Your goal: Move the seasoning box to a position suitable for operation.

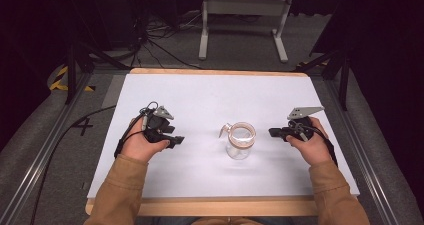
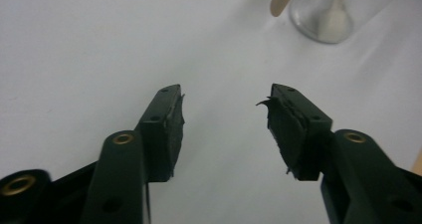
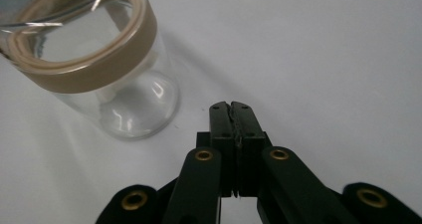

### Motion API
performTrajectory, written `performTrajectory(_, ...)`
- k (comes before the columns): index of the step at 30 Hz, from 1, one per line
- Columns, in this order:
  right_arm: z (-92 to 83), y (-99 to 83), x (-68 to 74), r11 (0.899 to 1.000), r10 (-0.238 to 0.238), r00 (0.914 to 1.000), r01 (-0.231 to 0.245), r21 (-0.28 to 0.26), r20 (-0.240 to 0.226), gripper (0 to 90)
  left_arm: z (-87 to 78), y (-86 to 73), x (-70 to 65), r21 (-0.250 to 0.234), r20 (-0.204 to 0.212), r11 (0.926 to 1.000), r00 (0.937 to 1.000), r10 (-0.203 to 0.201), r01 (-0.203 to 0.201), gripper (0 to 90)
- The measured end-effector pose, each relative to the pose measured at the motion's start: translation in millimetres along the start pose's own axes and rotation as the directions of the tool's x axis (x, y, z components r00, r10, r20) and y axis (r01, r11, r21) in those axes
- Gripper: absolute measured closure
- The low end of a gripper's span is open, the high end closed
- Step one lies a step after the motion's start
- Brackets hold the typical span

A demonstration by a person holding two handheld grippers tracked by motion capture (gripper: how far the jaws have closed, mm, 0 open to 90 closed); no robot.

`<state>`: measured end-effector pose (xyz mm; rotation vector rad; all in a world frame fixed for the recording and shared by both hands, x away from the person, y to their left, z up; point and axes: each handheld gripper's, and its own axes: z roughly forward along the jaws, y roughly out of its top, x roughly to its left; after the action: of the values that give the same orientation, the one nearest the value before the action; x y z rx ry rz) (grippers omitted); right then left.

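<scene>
A clear glass jar (image 1: 239, 141) with a tan band around its rim stands upright near the middle of the white table (image 1: 210, 95). A small tan tab (image 1: 223, 131) sticks out at its left side. My left gripper (image 1: 176, 140) rests on the table left of the jar, jaws open and empty; in the left gripper view (image 2: 224, 109) the jar's base (image 2: 322, 15) lies far ahead to the upper right. My right gripper (image 1: 274, 132) sits just right of the jar, jaws shut with nothing between them. The jar (image 3: 94, 59) stands close at the upper left of the right gripper (image 3: 232, 107).
The table's wooden edge (image 1: 210, 206) runs along the front. Metal rails (image 1: 45, 145) flank the table on both sides. Beyond the far edge are cables (image 1: 165, 45) on the floor and a white stand (image 1: 245, 15).
</scene>
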<state>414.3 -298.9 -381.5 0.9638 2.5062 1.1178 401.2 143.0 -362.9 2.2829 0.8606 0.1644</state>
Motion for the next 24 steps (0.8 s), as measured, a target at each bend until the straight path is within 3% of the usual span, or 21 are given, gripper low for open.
performTrajectory(4,0.1,2.6,3.9,1.0,-0.013,0.9999,0.013,0.001,-0.005,90.0,-3.9,1.7,-3.1,-0.016,0.026,0.9997,0.9995,0.017,-0.017,59.8)
performTrajectory(7,-3.2,3.7,5.3,1.0,-0.014,0.9999,0.014,0.0,-0.003,90.0,-6.7,3.7,-5.2,-0.028,0.049,0.9992,0.9983,0.031,-0.029,71.6)
performTrajectory(11,-10.7,2.8,5.5,1.0,-0.006,1.0,0.006,-0.013,-0.004,90.0,-5.9,8.1,-9.8,-0.052,0.054,0.9978,0.9976,0.042,-0.04,81.3)
performTrajectory(18,-26.4,-4.1,5.7,0.999,0.019,0.9998,-0.018,-0.043,0.01,90.0,5.1,20.3,-17.0,-0.112,0.042,0.9918,0.9969,0.066,-0.061,75.0)
performTrajectory(21,-31.4,-7.8,5.7,0.998,0.03,0.9995,-0.029,-0.052,0.01,90.0,15.6,25.5,-21.3,-0.115,0.052,0.99,0.9947,0.088,-0.082,75.5)
performTrajectory(24,-35.2,-10.9,6.0,0.998,0.038,0.9992,-0.037,-0.059,0.013,89.7,30.0,27.8,-26.1,-0.184,0.058,0.9769,0.991,0.121,-0.108,70.6)
